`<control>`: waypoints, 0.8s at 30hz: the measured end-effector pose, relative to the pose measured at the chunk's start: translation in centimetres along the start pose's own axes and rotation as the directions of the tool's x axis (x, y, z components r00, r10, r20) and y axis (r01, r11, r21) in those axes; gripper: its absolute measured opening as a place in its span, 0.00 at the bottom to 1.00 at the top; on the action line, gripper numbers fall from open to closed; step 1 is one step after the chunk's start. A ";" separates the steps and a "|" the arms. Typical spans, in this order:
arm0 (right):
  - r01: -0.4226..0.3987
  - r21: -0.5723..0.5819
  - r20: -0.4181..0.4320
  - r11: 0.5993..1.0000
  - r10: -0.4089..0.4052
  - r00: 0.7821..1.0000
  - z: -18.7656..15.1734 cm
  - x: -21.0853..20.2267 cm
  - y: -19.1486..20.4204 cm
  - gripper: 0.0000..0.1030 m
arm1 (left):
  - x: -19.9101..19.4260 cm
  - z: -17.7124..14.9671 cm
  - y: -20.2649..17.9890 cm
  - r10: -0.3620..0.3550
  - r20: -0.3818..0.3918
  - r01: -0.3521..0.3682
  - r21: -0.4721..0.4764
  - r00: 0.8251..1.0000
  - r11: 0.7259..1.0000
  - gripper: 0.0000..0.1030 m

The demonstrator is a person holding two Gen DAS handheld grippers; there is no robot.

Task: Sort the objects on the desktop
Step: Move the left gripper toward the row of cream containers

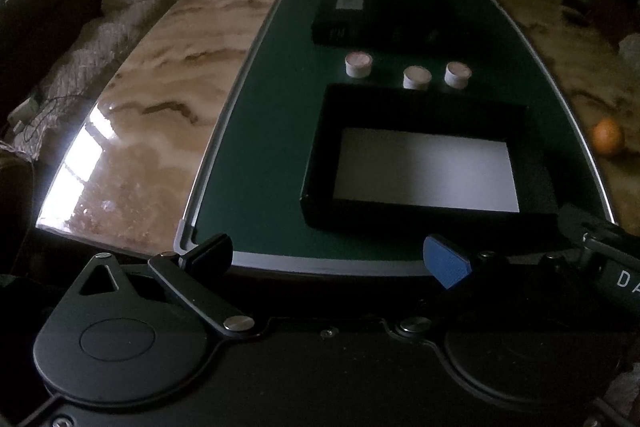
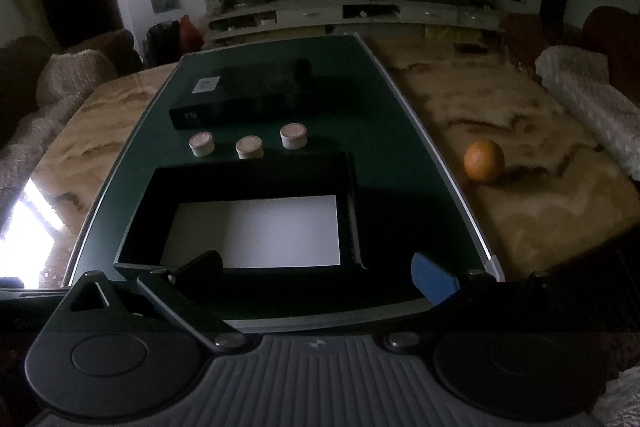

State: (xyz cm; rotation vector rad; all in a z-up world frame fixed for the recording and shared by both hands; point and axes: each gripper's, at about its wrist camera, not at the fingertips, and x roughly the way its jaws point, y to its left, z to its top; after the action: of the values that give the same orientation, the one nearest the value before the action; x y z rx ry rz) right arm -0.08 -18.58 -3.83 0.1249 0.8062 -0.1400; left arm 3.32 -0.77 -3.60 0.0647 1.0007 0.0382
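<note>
**Three small tubs wait ahead of both open grippers**

Tubs, three of them, sit in a loose row well ahead of my jaws on the green mat [image 1: 256,131]: the left tub [image 1: 358,65], the middle tub [image 1: 417,77] and the right tub [image 1: 457,75]. Each is a short white cylinder with a pinkish top, standing upright and apart from its neighbours.

My left gripper [image 1: 326,259] hangs low at the near edge of the mat, level and pointing forward along it. Its jaws stand wide apart with nothing between them; the right pad is blue, the left one dark. My right gripper [image 2: 316,275] is posed the same way beside it, jaws spread wide and holding nothing.

Between my jaws and the tubs lies an open black tray [image 1: 316,163], just ahead of the left gripper. Only a white sheet [image 1: 428,169] covers its floor. In the right view the tray's near left corner sits almost under my left fingertip.

Beyond the tubs a long black box [image 1: 384,23] lies flat, closed, with a pale label on top.

Off the mat, to the right of my right jaws, an orange [image 2: 484,161] rests on the marble table [image 2: 520,211].
</note>
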 end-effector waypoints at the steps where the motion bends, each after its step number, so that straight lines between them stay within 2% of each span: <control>1: 0.002 -0.001 -0.004 1.000 -0.002 1.000 0.0 0.2 0.0 1.00 | 0.1 0.0 0.0 0.001 -0.002 -0.001 -0.001 1.000 1.000 1.00; 24: 0.035 -0.018 -0.095 0.999 -0.036 0.995 0.5 4.8 -0.2 1.00 | 3.8 1.4 -0.1 0.014 -0.061 -0.014 -0.005 0.998 1.000 1.00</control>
State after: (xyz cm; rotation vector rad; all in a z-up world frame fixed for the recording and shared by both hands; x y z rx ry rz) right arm 3.55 -19.20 -6.95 0.1028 0.9049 -0.1621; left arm 6.55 -0.64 -6.02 0.0658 1.0615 0.0559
